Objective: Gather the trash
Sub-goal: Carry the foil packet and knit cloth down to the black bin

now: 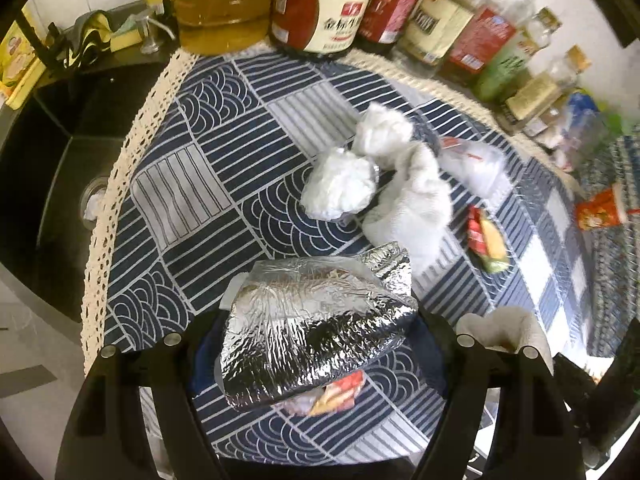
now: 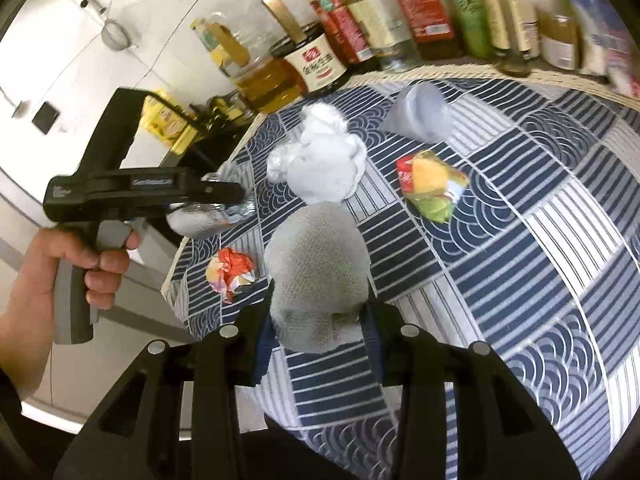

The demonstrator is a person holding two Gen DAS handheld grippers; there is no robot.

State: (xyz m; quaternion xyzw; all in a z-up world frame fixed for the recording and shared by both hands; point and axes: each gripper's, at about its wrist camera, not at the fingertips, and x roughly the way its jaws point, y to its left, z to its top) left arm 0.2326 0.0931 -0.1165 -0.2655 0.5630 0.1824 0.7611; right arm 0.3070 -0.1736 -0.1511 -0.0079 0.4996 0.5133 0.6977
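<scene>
My left gripper [image 1: 316,344] is shut on a crumpled silver foil wrapper [image 1: 312,320] and holds it above the patterned cloth [image 1: 224,128]; it also shows in the right wrist view [image 2: 224,196]. My right gripper [image 2: 320,320] is shut on a grey paper towel wad [image 2: 318,276]. White tissue wads [image 1: 360,176] [image 2: 320,160] lie mid-table. A red-yellow snack wrapper [image 1: 488,244] [image 2: 432,184] lies to their right. A crumpled orange wrapper [image 2: 232,272] lies near the cloth's left edge, and shows under the foil [image 1: 336,394].
Oil and sauce bottles [image 1: 320,12] [image 2: 320,64] line the back of the counter. A black sink [image 1: 52,168] lies left of the cloth. A clear plastic cup [image 2: 420,112] lies on its side at the back. A brown paper bag edge [image 1: 504,332] is beside my left gripper.
</scene>
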